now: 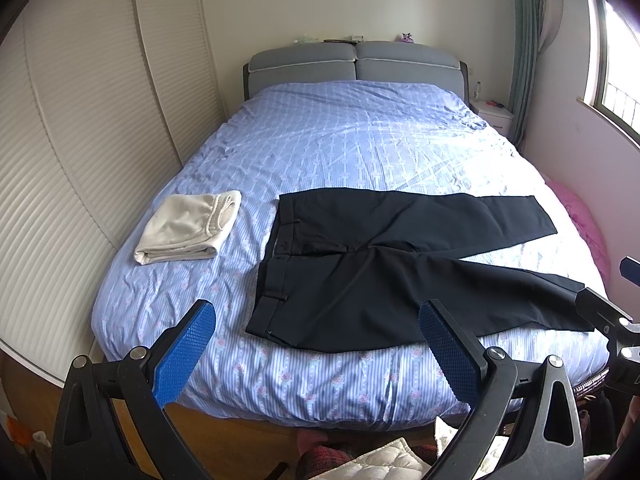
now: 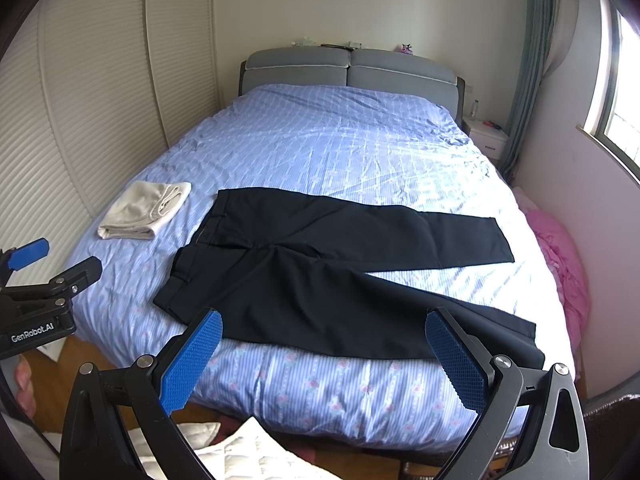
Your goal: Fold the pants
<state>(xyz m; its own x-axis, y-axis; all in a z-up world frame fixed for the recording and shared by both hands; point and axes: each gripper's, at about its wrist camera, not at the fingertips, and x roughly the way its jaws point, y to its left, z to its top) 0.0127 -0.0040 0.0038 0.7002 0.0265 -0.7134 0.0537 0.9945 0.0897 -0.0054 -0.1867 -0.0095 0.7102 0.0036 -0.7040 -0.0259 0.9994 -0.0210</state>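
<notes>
The black pants (image 1: 384, 276) lie flat across the lower centre of the frame on the blue striped bedspread (image 1: 340, 140), waistband at left, legs splayed in a V toward the right. Both tools hover short of the bed edge: the left gripper (image 1: 318, 354) and right gripper (image 2: 332, 360) each have fingers spread wide, holding nothing.

Recommended first step, by judgement — bring one leg over the other. Pinch the near leg at hem and waistband corner together, lift low, and lay seams edge to edge.

Limits of view: the near hem runs behind the right gripper's finger in the lower right. A folded cream garment (image 1: 188, 228) sits apart at left — its type is unclear.
</notes>
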